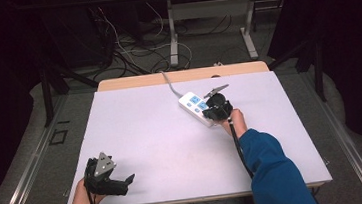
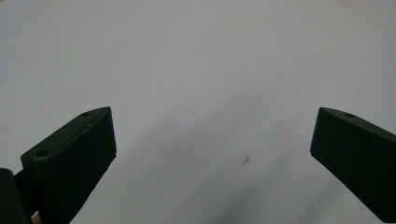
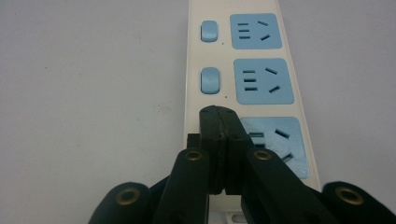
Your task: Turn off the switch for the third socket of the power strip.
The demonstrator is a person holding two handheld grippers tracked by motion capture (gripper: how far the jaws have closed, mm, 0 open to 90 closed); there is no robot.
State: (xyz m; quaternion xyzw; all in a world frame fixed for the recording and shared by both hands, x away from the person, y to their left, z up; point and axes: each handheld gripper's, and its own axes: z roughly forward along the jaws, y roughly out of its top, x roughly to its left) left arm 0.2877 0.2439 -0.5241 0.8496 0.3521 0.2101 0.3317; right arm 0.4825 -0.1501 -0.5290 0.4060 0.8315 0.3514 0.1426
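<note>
Right gripper (image 3: 219, 114) clenched, jaws pressed flat together with nothing between them, tips down on the white power strip (image 3: 243, 51) at the spot of its nearest switch, beside the nearest blue socket (image 3: 280, 140). Beyond the tips, two more blue switches (image 3: 209, 80) in a row, each with its own blue socket alongside. Seen from the high view, same gripper (image 1: 215, 110) held by the right hand (image 1: 235, 123) over the near end of the power strip (image 1: 193, 105), which lay slantwise on the table (image 1: 173, 148), toward the far edge and right of the middle, its grey cord (image 1: 168, 83) running off over the far edge. Left gripper (image 1: 126, 181) released, jaws standing wide apart with nothing between them, held low by the left hand (image 1: 81, 196) at the near left corner of the table, well apart from the power strip. Between those open jaws (image 2: 215, 163), bare white tabletop (image 2: 196, 65) with a small brownish speck (image 2: 247, 160).
</note>
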